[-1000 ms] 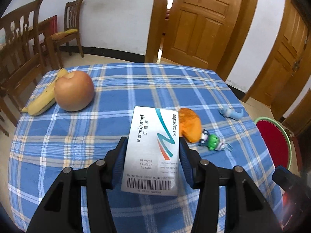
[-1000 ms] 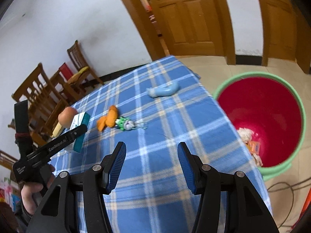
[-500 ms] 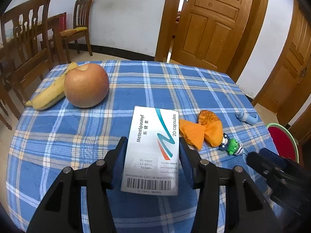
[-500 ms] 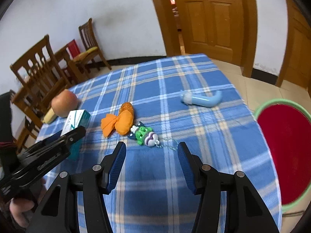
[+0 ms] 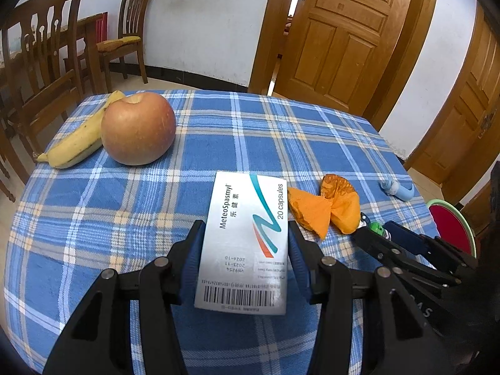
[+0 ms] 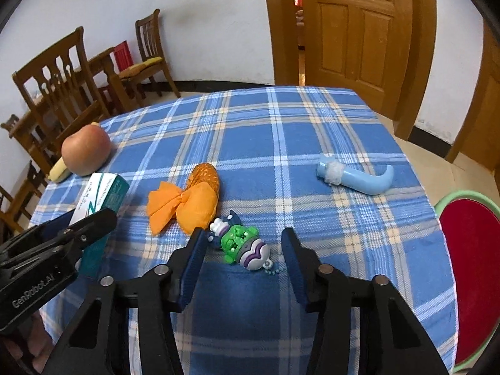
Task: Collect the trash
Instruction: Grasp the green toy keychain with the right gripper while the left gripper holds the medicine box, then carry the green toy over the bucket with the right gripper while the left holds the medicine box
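The left gripper pinches a white medicine box by its long sides, both blue pads pressed flat against the carton, which is lifted over the blue plaid tablecloth. Taking that box as the landmark: just to its right lies a crumpled orange wrapper, tied like a bow. Beyond the wrapper, further right, sits a small green toy figure, and well past that, near the table's right edge, a pale blue curved tube. Off the table on the far right stands a red bin with a green rim, lower than the tabletop.

To the upper left of the box, well apart from it, an apple rests touching a banana at the table's left edge. Wooden chairs stand behind them, and a wooden door fills the back wall.

The right gripper hangs low over the green toy; its jaws are closing, with the toy between the pads, which stand clear of it on either side. The orange wrapper lies just beside the left pad, crowding that side. Seen from the right wrist, the left gripper and the box sit at the lower left, clear of the toy.
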`<state>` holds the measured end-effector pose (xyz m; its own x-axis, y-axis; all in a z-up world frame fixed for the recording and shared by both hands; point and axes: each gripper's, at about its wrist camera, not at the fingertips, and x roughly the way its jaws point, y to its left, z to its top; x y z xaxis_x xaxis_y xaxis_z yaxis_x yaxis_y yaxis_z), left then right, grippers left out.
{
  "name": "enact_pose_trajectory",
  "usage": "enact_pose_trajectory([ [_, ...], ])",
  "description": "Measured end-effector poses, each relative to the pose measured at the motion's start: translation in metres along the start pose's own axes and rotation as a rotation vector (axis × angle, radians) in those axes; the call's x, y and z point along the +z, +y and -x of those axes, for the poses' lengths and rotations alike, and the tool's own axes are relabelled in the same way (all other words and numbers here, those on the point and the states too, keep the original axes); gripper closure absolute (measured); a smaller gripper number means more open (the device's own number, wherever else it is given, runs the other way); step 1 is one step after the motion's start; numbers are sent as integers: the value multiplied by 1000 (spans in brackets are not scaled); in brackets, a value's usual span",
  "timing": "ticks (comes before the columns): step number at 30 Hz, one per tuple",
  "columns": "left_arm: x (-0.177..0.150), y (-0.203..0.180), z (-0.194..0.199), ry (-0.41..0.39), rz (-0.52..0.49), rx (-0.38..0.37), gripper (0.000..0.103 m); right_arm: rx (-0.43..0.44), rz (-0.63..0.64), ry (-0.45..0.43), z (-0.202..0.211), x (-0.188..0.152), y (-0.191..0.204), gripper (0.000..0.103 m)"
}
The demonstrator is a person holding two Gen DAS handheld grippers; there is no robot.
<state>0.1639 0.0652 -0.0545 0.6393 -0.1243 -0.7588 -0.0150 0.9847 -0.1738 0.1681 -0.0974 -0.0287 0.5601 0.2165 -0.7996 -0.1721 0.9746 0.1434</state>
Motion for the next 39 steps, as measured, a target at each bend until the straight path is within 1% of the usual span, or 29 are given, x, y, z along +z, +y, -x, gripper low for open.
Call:
enact_pose_trajectory([
  [1, 0, 0, 0, 1, 0, -1, 51, -2, 2, -1, 0, 0, 1, 58],
  [3, -1, -1, 0, 1, -2, -1, 51, 7, 0, -3, 2, -2, 2, 67],
  [4, -1, -1, 0, 1, -4, -1, 51, 5, -1, -4, 2, -2, 1, 69],
  [5, -1, -1, 0, 1, -7, -1, 51, 8, -4, -5, 3, -3, 1, 74],
  [11, -3, -4, 0, -3, -19, -1, 51, 58, -80, -15, 13, -11, -11, 74],
  [17, -3, -7, 2, -9, -27, -19, 51, 80, -131, -45, 36, -22, -17, 74],
  [22, -6, -16, 4, -25, -53, -32, 51, 91, -184, -72, 57, -31, -29, 74],
  [31, -5, -37, 19, -35, -86, -77, 51, 53, -291, -130, 98, -50, -66, 74],
  [39, -1, -72, 34, -24, -131, -144, 51, 4, -383, -181, 128, -63, -107, 74],
])
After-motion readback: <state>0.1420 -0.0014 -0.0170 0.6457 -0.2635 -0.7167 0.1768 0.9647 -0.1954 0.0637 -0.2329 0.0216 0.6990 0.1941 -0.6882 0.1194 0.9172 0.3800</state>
